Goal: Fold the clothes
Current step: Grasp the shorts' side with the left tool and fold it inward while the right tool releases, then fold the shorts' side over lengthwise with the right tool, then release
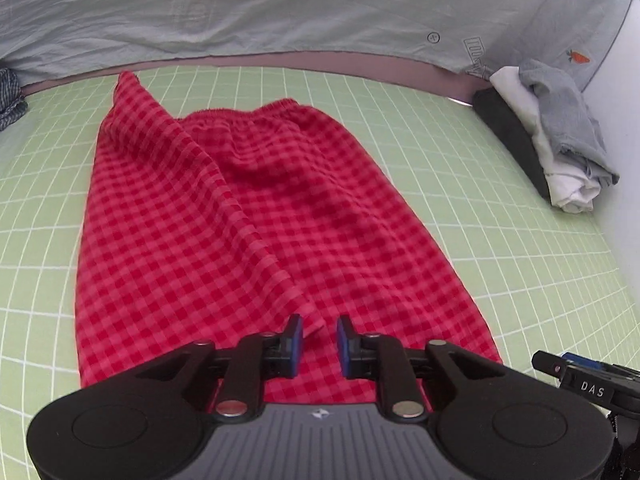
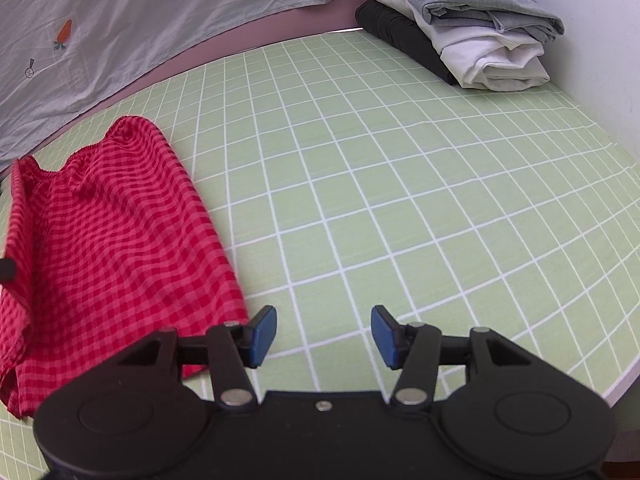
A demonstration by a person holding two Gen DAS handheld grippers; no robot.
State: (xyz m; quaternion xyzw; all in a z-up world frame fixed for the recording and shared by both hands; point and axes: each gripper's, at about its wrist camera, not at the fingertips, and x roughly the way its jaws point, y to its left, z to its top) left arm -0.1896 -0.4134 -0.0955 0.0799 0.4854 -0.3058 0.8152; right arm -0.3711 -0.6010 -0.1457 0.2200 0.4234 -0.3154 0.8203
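Observation:
A red checked garment (image 1: 248,216) with an elastic waistband at the far end lies flat on the green gridded mat (image 1: 500,240). My left gripper (image 1: 319,340) hovers over its near hem, jaws a little apart, with a ridge of fabric between the blue pads; they do not clamp it. In the right wrist view the same garment (image 2: 108,240) lies at the left. My right gripper (image 2: 323,336) is open and empty over the bare mat (image 2: 400,200), just right of the garment's edge. The right gripper's tip also shows in the left wrist view (image 1: 580,376).
A stack of folded clothes (image 2: 468,28), grey on white on black, sits at the mat's far right corner by a white wall; it also shows in the left wrist view (image 1: 552,136). A grey printed sheet (image 1: 280,12) lies beyond the mat. A dark checked cloth (image 1: 10,96) lies far left.

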